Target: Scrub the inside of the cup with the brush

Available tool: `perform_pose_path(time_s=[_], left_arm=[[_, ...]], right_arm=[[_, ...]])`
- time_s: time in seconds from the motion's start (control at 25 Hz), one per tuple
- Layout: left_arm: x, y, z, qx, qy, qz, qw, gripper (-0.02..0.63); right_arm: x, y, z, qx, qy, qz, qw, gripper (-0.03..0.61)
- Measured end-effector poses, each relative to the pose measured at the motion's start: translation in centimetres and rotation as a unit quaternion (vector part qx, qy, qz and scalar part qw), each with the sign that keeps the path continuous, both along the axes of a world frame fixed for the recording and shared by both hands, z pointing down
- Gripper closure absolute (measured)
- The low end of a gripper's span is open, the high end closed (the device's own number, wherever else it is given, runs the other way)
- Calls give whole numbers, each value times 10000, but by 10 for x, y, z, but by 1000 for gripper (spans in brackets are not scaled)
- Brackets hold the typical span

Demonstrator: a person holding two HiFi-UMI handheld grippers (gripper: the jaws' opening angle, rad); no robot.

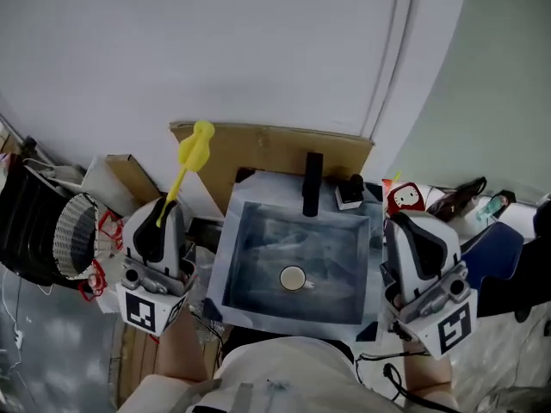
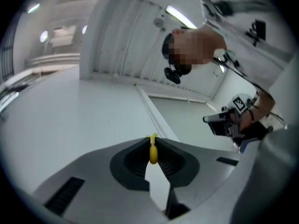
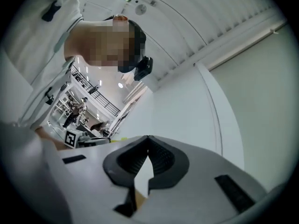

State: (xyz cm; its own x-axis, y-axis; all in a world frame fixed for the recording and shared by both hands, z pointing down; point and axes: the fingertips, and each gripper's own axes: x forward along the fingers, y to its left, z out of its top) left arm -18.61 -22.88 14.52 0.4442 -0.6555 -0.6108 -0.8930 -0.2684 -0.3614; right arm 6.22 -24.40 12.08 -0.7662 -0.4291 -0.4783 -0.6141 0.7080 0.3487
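A small pale cup [image 1: 293,278] stands on the floor of the blue-grey sink [image 1: 250,231], below and between both grippers. My left gripper [image 1: 164,212] is raised at the sink's left and is shut on a yellow brush [image 1: 195,147]. The brush's thin handle runs up to a head that points away over the wall. In the left gripper view the yellow handle [image 2: 153,153] is pinched between the pads of that gripper [image 2: 153,141]. My right gripper [image 1: 406,222] is raised at the sink's right. In its own view the right gripper [image 3: 148,139] is shut, with nothing between its pads.
A black faucet [image 1: 312,183] stands at the sink's back rim, with a small dispenser [image 1: 350,192] and a red carton [image 1: 405,198] beside it. Cardboard [image 1: 258,149] leans against the white wall behind. A wire basket [image 1: 73,235] sits at the left and a blue object [image 1: 491,252] at the right.
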Motion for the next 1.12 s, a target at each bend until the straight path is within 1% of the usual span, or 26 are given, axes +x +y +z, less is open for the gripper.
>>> perform_pose_path(time_s=[0.08,0.12,0.24,0.32,0.6,0.96,1.12], left_arm=[[8,0,-5,207,-311,-292,9989,578],[9,0,-5,252,-384,-358,9983,578],[6,0,-5,237,-387,-424,9981,578],[5,-3,-4,196,-344,-380,9985,578],[12,-15,3,-2,-386,-193,9991,578],[23,-17,8,-103,-540,-105,9984,578],[25,-22,9,-201,-563,-37,9982,578]], right_arm=[[10,-10,-4,4,-174,128,9998,563],[14,-15,-4,-40,-247,173,9995,563],[20,-28,0,-242,-307,268,9989,563],[21,-34,3,-343,-268,281,9987,563],[12,-38,8,-418,-132,236,9988,565],[8,-41,13,-527,45,193,9984,565],[8,-41,12,-560,7,168,9983,565]])
